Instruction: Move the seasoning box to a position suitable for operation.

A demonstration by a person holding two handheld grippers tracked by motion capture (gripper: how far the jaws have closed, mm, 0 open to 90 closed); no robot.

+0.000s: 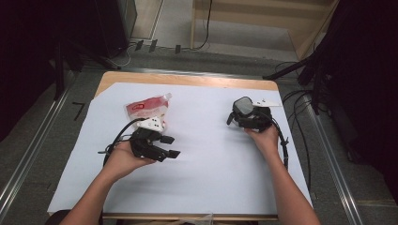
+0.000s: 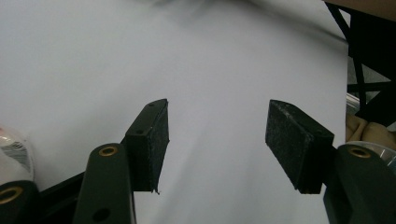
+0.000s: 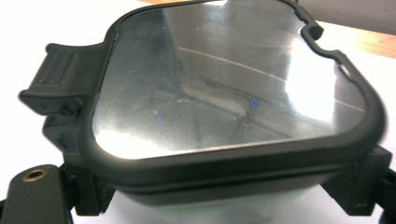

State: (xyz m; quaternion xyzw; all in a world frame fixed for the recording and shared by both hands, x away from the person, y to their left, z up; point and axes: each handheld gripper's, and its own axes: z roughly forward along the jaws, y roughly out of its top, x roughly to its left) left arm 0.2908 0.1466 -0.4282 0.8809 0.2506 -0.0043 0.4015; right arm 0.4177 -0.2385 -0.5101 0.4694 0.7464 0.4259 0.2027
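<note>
A clear box with a black-rimmed, shiny lid (image 3: 224, 88) sits between the jaws of my right gripper (image 3: 219, 198), which hug its two sides just above the white sheet. From above, that box (image 1: 244, 108) tilts its lid up at the far right of the sheet, with my right gripper (image 1: 241, 116) behind it. My left gripper (image 1: 172, 146) hovers at the left, pointing right, jaws wide apart. Its pads (image 2: 154, 140) have nothing but white paper between them. A red and white pouch (image 1: 148, 110) lies just beyond the left hand, and its corner (image 2: 14, 151) shows beside the left jaw.
A white sheet (image 1: 211, 159) covers most of a wooden table (image 1: 187, 78). Cables (image 1: 295, 136) trail off the right side. Black stands and dark equipment (image 1: 328, 70) ring the table, and metal rails (image 1: 33, 150) run along the floor.
</note>
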